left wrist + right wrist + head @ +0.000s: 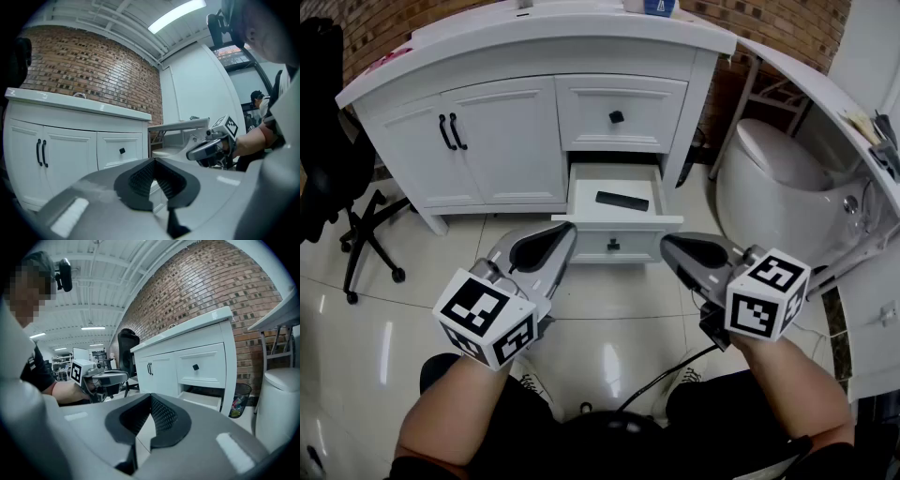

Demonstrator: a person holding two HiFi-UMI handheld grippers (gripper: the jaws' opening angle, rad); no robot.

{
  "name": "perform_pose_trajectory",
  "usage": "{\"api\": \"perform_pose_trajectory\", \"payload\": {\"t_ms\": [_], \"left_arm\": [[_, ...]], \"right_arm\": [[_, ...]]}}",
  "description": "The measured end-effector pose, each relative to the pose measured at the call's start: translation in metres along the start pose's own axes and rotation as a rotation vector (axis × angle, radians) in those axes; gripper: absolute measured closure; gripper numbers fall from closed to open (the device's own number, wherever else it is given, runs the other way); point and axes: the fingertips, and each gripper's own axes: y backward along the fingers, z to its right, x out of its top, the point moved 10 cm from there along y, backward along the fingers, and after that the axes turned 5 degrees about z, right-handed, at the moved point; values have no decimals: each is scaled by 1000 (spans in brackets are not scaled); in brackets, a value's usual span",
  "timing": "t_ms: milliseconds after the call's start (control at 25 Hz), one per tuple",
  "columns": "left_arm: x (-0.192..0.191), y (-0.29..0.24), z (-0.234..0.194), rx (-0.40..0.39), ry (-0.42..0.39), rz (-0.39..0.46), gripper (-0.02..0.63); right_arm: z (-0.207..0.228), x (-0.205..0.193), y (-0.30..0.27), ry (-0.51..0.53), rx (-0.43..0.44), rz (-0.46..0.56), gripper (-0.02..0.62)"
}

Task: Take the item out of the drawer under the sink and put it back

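Note:
The lower drawer point(614, 208) of the white sink cabinet point(506, 141) stands pulled out. A flat black item point(622, 200) lies inside it. My left gripper point(566, 234) hovers in front of the drawer's left corner, shut and empty. My right gripper point(667, 247) hangs at the drawer's right corner, also shut with nothing in it. In the left gripper view the left gripper point(154, 161) points at the cabinet, with the right gripper point(192, 154) off to its right. The right gripper view has the right gripper point(150, 397) closed tip to tip, with the open drawer point(202, 400) beyond.
A closed upper drawer with a black knob point(617, 116) sits above the open one. Double doors with black handles point(450, 131) are to the left. A white toilet point(778, 173) stands right, a black office chair point(337, 159) left, a trash bin point(239, 400) beside the cabinet.

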Motion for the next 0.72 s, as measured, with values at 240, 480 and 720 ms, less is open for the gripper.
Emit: {"api": "perform_pose_trajectory", "payload": {"t_ms": [240, 480, 720], "left_arm": [[-3, -4, -2, -3, 4, -6, 600], [-4, -10, -4, -8, 13, -5, 600], [-8, -17, -10, -10, 29, -15, 601]], "right_arm": [[1, 2, -3, -10, 10, 9, 589], [7, 2, -8, -15, 10, 4, 589], [18, 0, -16, -35, 0, 1, 589]]}}
